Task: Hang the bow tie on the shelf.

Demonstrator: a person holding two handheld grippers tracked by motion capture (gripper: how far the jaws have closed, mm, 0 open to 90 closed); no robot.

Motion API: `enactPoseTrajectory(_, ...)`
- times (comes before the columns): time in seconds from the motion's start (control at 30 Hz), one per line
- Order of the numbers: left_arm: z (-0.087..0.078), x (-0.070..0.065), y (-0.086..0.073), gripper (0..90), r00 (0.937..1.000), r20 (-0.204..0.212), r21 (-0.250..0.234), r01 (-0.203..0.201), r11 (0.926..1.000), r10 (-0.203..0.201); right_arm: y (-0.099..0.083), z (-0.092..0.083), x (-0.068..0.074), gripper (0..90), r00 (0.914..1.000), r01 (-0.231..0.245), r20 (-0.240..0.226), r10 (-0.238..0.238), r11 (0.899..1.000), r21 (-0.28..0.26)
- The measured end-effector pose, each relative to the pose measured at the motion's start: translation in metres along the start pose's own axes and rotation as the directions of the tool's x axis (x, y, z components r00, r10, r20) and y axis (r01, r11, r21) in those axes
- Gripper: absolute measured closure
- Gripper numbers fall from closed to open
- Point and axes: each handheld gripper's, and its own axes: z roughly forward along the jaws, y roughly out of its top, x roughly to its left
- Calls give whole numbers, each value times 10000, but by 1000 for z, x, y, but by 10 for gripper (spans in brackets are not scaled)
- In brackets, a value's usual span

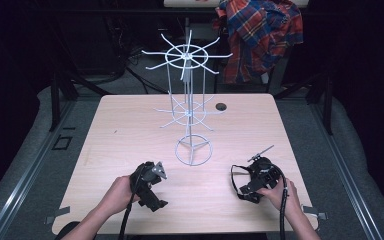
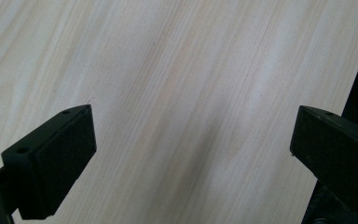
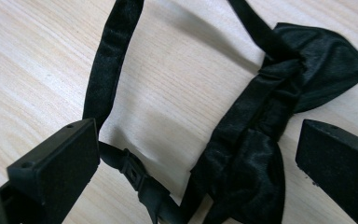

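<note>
Both grippers low over table [image 1: 130, 130], jaws spread wide.
Right gripper [image 3: 196, 154] straddles black bow tie [image 3: 279, 93] lying flat, strap looped; left gripper [image 2: 191, 140] over bare wood. Wire rack [image 1: 189, 95] stands mid-table.

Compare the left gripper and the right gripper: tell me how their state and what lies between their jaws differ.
The left gripper has bare pale wooden table between its jaws; the right gripper has a black satin bow tie with a strap lying there, not yet clamped. From above, the left gripper sits at the table's near left, the right gripper at its near right. Both are open, hand-held and low over the table.
</note>
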Motion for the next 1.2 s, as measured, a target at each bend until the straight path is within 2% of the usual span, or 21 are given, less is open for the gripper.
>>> enactPoseTrajectory(0.07, 0, 0, 0, 3, 10000, 13, 7, -3, 10000, 3, 1, 3, 4, 0, 9998, -81, 165, 81, 10000, 11)
enactPoseTrajectory(0.1, 0, 0, 0, 3, 10000, 16, 18, -3, 10000, 3, 1, 3, 6, 0, 9998, -146, 167, 142, 9995, 266)
enactPoseTrajectory(0.17, 0, 0, 0, 3, 10000, 25, 27, -3, 10000, 3, 2, 6, 6, 7, 9990, 99, 424, -105, 9998, 148)
enactPoseTrajectory(0.23, 1, 0, 0, 3, 10000, 38, 46, 15, 10000, -16, 2, 7, 8, 68, 9974, 116, 703, -134, 9996, 253)
enactPoseTrajectory(0.3, 1, 0, 0, 4, 10000, 37, 56, 24, 10000, -24, 2, 9, 7, 161, 9975, 76, 703, -104, 9992, 388)
enactPoseTrajectory(0.37, 1, 0, 0, 4, 10000, 34, 97, 6, 10000, -6, 2, 10, 8, 187, 9954, 93, 951, -134, 9990, 431)
enactPoseTrajectory(0.43, 2, 0, 0, 5, 10000, 68, 140, -13, 9999, 12, 2, 8, 9, 307, 9912, 166, 1304, -211, 9992, 352)
enactPoseTrajectory(0.47, 2, -1, 0, 5, 10000, 63, 162, -16, 9999, 15, 2, 8, 8, 335, 9922, 109, 1239, -141, 9996, 266)
enactPoseTrajectory(0.57, 2, -1, 0, 6, 10000, 53, 160, -24, 9999, 23, 1, 6, 7, 437, 9897, 19, 1428, -34, 9999, 101)
enactPoseTrajectory(0.63, 2, -1, 0, 6, 10000, 37, 176, -10, 9998, 10, 1, 5, 6, 534, 9900, -73, 1412, 71, 10000, 10)
enactPoseTrajectory(0.7, 2, -1, 0, 6, 10000, 38, 182, -5, 9998, 4, 0, 4, 5, 573, 9895, -89, 1441, 94, 10000, -41)
enactPoseTrajectory(0.73, 3, -1, 0, 7, 10000, 29, 176, -2, 9998, 2, 0, 3, 5, 633, 9896, -101, 1437, 112, 9999, -82)
enactPoseTrajectory(0.77, 2, -1, 0, 7, 10000, 20, 197, -19, 9998, 19, 0, 3, 5, 633, 9896, -101, 1437, 112, 9999, -82)
enactPoseTrajectory(0.9, 3, -1, 0, 8, 10000, 30, 210, -53, 9998, 53, -1, 3, 4, 720, 9944, -259, 1015, 287, 9993, -285)
enactPoseTrajectory(1.03, 3, -1, 0, 8, 10000, 45, 203, -28, 9998, 27, -2, 3, 1, 735, 9971, -733, 155, 742, 9961, -501)
enactPoseTrajectory(1.07, 3, -1, 0, 9, 10000, 50, 195, -20, 9998, 19, -3, 2, 0, 736, 9967, -760, 248, 771, 9962, -423)
enactPoseTrajectory(1.13, 3, -1, 0, 9, 10000, 68, 220, -22, 9998, 21, -2, -1, -1, 736, 9957, -925, -155, 918, 9947, -448)
enactPoseTrajectory(1.17, 3, -1, 0, 9, 10000, 74, 220, -26, 9998, 24, -3, -1, -2, 737, 9952, -930, -371, 905, 9931, -721)
enactPoseTrajectory(1.2, 3, -1, 0, 9, 10000, 71, 219, -38, 9998, 37, -3, -4, -3, 737, 9954, -910, -358, 885, 9932, -730)
